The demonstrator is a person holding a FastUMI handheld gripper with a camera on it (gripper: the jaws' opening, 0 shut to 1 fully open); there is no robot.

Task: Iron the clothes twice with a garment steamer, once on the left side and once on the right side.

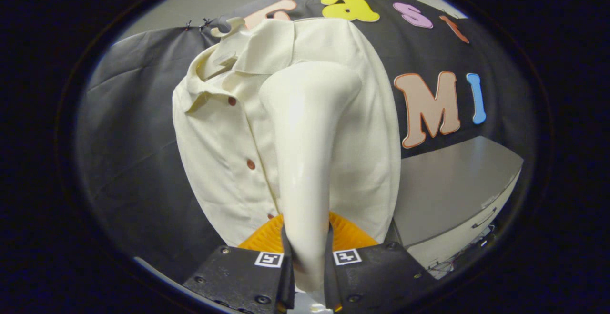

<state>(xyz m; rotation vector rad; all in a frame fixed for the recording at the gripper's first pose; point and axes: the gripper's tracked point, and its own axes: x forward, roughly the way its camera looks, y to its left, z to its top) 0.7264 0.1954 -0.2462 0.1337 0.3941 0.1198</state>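
Before a hanging shirt (286, 128), the gripper (307, 257) clamps the steamer (307, 152) by its handle, head raised near the collar, right of the buttons (one pass seemingly underway); how many remain cannot be told.

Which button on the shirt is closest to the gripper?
The lowest button, peeking out just above the gripper, beside the steamer it grips. The middle button and top button sit higher up the shirt.
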